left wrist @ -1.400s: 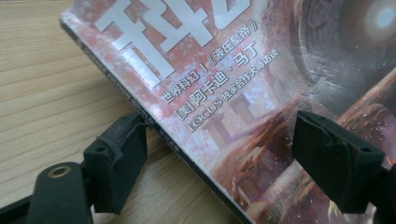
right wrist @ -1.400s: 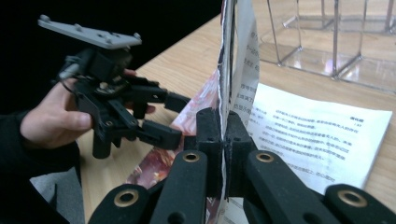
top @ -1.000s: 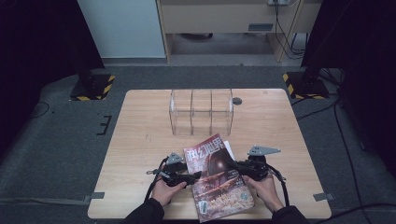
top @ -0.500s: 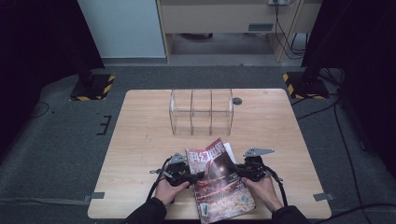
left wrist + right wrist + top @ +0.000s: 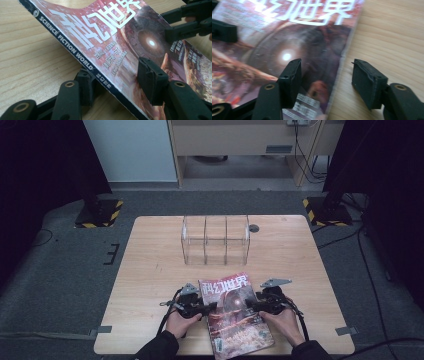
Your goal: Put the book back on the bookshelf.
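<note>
From the high view I see the magazine [image 5: 237,312] lying near the front edge of the table [image 5: 150,270], cover up, its top pointing toward a clear rack [image 5: 216,240] that stands well apart at mid-table. My left gripper [image 5: 209,307] meets the magazine's left edge and my right gripper [image 5: 251,305] meets its right edge, each held by a hand [image 5: 181,322]. From up here I cannot tell how the jaws stand.

In the left gripper view, the magazine [image 5: 120,50] crosses between my jaws with its spine edge raised off the wood. One jaw sits under the spine and the other rests on the cover, so the left gripper [image 5: 113,81] straddles that edge; I cannot tell whether it actually pinches. The other gripper [image 5: 185,25] reaches onto the cover at upper right.

In the right gripper view, my right gripper [image 5: 325,77] stands wide apart across the magazine's [image 5: 294,47] edge: one jaw is over the cover, the other over bare table [image 5: 392,32]. Nothing is clamped. The left gripper's jaw [image 5: 224,31] shows on the cover at far left.
</note>
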A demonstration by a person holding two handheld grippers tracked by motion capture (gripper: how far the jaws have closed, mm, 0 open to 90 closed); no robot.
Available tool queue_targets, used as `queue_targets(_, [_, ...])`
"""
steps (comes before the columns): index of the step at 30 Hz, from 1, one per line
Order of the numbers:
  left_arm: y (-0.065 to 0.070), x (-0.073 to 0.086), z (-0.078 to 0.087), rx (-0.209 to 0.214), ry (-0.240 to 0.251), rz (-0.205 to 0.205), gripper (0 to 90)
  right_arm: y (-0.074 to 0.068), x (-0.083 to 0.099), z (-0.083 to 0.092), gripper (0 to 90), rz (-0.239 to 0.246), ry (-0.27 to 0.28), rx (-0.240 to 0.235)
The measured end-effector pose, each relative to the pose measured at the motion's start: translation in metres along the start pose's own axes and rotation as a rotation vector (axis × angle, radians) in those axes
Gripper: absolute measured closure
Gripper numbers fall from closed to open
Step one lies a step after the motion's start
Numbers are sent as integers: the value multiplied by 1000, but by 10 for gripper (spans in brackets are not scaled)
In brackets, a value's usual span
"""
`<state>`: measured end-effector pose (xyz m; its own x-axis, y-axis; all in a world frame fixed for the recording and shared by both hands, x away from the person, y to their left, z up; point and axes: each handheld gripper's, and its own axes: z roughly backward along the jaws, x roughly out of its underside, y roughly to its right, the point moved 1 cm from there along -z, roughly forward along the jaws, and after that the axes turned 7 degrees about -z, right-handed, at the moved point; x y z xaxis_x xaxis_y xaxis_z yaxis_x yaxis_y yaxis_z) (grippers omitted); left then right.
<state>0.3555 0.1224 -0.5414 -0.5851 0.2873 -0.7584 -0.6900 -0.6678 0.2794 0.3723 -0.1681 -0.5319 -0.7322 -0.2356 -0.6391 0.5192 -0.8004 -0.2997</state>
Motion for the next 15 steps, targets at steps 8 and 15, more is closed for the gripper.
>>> queue_targets(8, [1, -4, -3, 36, -31, -22, 496, -6, -1, -8, 489, 34, 24, -51])
queue_targets(15, [1, -8, 4, 44, -28, 45, 606, -8, -1, -9, 453, 23, 23, -55])
